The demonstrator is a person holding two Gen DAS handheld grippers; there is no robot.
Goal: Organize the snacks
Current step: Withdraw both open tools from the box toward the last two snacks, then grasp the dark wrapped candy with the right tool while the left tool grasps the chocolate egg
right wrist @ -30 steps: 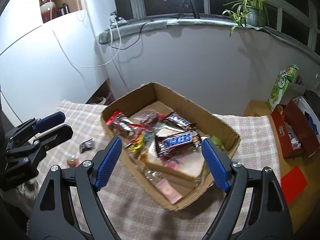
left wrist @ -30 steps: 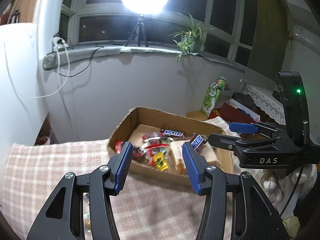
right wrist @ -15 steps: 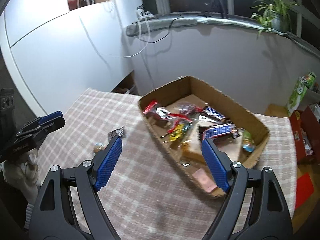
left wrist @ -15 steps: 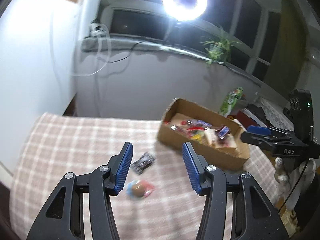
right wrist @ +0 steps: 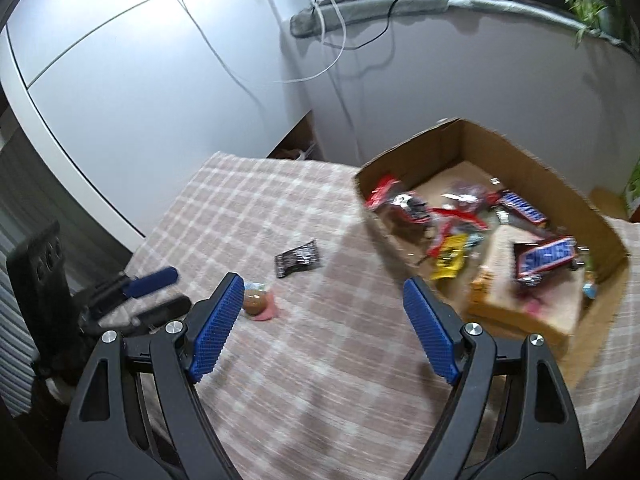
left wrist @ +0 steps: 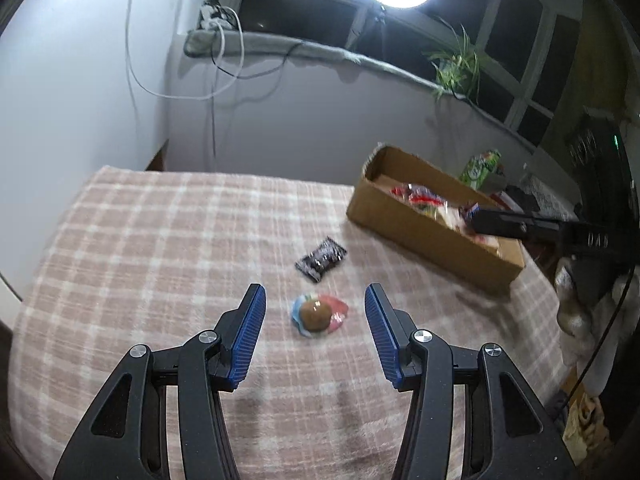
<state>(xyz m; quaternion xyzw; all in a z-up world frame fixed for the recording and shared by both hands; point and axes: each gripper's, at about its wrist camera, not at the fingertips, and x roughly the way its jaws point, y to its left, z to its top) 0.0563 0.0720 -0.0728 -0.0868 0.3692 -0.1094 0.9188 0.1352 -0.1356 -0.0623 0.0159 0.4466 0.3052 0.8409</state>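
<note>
Most snacks already fill the cardboard box (right wrist: 600, 224). Two remain on the checked cloth (left wrist: 160, 240): a round wrapped sweet (left wrist: 319, 314) between the left gripper's (left wrist: 314, 334) open, empty jaws, and a dark packet (left wrist: 321, 259) just beyond. The right gripper (right wrist: 324, 320) hangs open, empty.

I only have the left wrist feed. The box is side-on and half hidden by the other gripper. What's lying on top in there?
Observer: From the right wrist view, a Snickers bar lies on top in the cardboard box, near its right end.
Operator: Is the right gripper holding anything?
Observer: No, the right gripper is open and empty, over the checked cloth.
Operator: How is my left gripper set?
Observer: The left gripper is open, right beside the round wrapped candy.
</note>
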